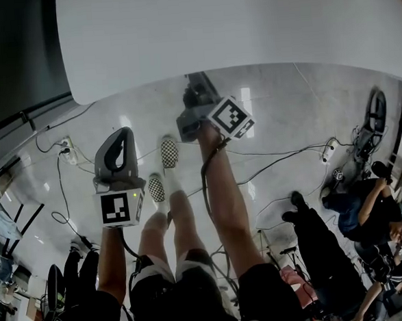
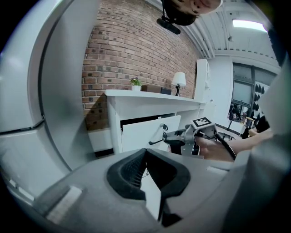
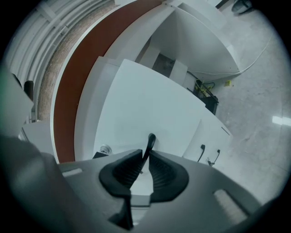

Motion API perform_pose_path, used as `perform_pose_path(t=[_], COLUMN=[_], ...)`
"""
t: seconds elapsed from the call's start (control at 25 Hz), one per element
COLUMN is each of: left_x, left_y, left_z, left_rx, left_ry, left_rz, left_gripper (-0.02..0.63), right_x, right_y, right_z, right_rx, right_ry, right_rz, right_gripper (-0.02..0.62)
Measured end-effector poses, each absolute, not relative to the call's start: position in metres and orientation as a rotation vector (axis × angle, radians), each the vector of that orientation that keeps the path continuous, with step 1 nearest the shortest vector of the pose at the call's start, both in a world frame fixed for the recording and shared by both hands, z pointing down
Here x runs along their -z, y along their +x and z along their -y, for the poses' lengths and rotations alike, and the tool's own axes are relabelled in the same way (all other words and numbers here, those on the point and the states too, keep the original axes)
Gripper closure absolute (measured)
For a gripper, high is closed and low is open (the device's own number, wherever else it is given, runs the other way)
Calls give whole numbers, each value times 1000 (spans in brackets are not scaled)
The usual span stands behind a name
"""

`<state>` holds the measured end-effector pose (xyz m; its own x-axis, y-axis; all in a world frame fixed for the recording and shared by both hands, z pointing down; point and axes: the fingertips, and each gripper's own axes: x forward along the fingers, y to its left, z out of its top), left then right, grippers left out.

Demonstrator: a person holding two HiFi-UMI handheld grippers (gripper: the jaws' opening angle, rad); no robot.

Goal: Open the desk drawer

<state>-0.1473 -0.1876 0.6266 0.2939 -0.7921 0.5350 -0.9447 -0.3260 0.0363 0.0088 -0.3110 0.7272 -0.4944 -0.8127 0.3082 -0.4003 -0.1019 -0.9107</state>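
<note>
The white desk (image 2: 150, 96) stands against a brick wall. Its drawer front (image 2: 145, 132) has a dark gap above it. My right gripper (image 2: 175, 139) reaches the drawer's black handle (image 2: 157, 142) from the right. In the right gripper view the thin black handle (image 3: 150, 142) runs up between the ribbed pads (image 3: 127, 169), which press on it: my right gripper (image 3: 146, 154) is shut on it, in front of the drawer front (image 3: 150, 104). In the head view this gripper (image 1: 198, 95) sits under the desk top's edge (image 1: 247, 30). My left gripper (image 1: 121, 143) hangs apart at the left, its jaws (image 2: 145, 157) shut and empty.
Cables and a power strip (image 1: 66, 148) lie on the glossy floor. The person's legs and checkered shoes (image 1: 169, 152) stand between the grippers. Other people (image 1: 369, 206) sit at the right. A lamp (image 2: 180, 79) and a plant (image 2: 135, 82) stand on the desk. A low cabinet (image 3: 213, 136) is beside it.
</note>
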Motion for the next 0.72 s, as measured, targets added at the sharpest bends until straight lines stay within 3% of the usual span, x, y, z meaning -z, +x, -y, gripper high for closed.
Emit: perform_pose_path(t=[0.72], left_x=[-609], left_y=[-138], left_z=[158], left_rx=[-595], left_ry=[2265], left_rz=[1562], left_gripper=[595], right_x=[-724], right_y=[26], right_z=[248], right_rx=[1631], right_ry=[-1357], right_rz=[-1831], right_gripper=[546])
